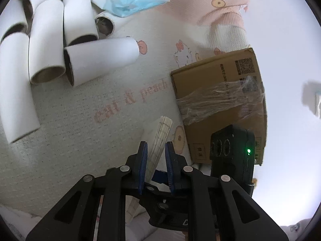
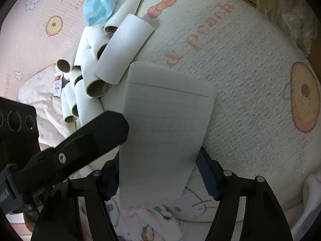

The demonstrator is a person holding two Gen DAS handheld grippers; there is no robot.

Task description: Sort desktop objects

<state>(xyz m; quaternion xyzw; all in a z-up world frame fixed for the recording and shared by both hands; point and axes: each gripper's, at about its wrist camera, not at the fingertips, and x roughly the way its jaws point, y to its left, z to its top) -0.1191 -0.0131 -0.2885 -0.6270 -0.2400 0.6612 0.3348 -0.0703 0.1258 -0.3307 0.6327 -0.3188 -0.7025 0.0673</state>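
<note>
Tubes (image 1: 46, 46) piled left of box (image 1: 218, 100).

The tubes (image 1: 46, 42) are white paper outside and brown cardboard inside, smooth and dull. The notepad (image 2: 166, 124) is thin lined paper. The box (image 1: 218, 100) is brown cardboard with shiny, crinkly clear tape on it. The blanket (image 1: 80, 120) is soft, bumpy woven cloth. The blue mask (image 1: 132, 0) looks soft, in a shiny plastic wrapper

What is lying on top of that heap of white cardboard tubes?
A crumpled blue face mask rests on the far end of the white cardboard tubes. Under the heap, a small red-and-white label peeks out; whatever else it covers is hidden.
</note>
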